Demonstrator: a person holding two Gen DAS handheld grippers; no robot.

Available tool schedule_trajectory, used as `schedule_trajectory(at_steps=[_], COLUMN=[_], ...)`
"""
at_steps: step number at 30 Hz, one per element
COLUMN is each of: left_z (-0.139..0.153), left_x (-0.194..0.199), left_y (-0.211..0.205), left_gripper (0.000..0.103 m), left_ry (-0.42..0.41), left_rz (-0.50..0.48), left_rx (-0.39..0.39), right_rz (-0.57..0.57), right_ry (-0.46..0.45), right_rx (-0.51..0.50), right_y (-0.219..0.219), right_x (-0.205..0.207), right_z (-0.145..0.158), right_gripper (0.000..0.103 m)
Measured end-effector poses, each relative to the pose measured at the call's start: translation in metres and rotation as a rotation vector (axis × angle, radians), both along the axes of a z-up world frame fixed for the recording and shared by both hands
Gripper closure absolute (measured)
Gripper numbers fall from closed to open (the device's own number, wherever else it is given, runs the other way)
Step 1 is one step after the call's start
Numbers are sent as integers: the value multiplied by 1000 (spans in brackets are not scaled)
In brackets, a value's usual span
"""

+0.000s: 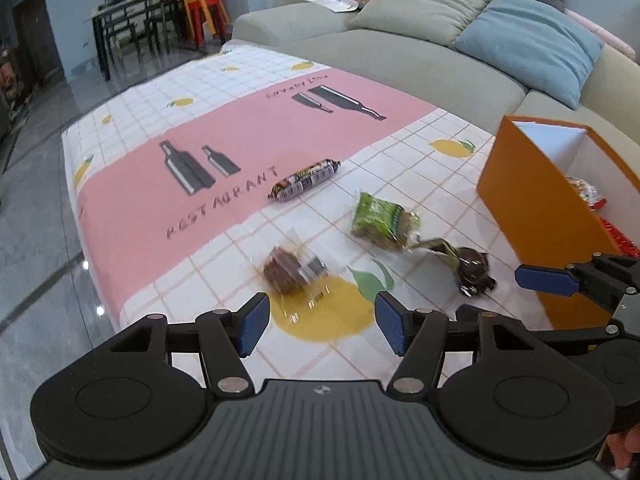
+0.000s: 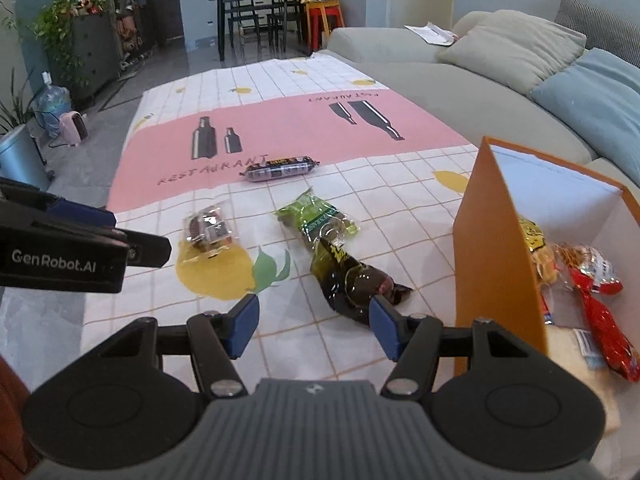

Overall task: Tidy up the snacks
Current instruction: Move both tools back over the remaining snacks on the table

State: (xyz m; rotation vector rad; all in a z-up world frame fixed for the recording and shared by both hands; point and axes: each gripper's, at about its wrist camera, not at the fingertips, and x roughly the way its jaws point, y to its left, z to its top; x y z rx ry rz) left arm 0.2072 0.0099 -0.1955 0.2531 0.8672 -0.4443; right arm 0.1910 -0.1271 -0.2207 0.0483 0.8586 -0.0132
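1. Tablecloth [image 1: 248,128]: looking like a smooth printed sheet, showing a slight sheen.
2. Orange box [image 2: 496,240]: appearing as matt card, its inner walls showing plain white.
3. Sausage stick [image 2: 280,168]: wearing a glossy plastic skin that is catching light.
4. Green packet [image 2: 316,216]: shining as crinkled plastic film.
5. Dark wrapper [image 2: 352,284]: gleaming as creased, glossy film.
6. Clear-wrapped snack [image 1: 292,268]: sitting in transparent, glinting plastic.
7. Red packets [image 2: 600,312] in the box: glistening as shiny foil-like film.
8. Left gripper [image 1: 320,320] and right gripper [image 2: 314,326]: showing matt black plastic bodies, ribbed blue pads and small metal-looking pivots.
9. Sofa [image 1: 400,60]: presenting soft, matt woven cloth.
10. Floor [image 1: 44,216]: reflecting lamps as polished tile.
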Motion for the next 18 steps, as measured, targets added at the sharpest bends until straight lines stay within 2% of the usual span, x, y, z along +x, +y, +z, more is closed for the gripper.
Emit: schedule_trajectory(at_steps=[5, 14, 18], left_z=[-21, -50, -60], left_x=[18, 34, 40], left_y=[-7, -26, -30], left_gripper=[31, 30, 30], left_ry=[-28, -70, -63], left_rz=[-48, -91, -94], left_rx=[23, 149, 182], right_rz=[1, 19, 26], right_ry=[25, 43, 49], right_rx=[-32, -88, -113], right_y=[-1, -3, -4], right_x=[19, 40, 46], right_z=[-17, -42, -50], right_gripper=[43, 42, 42])
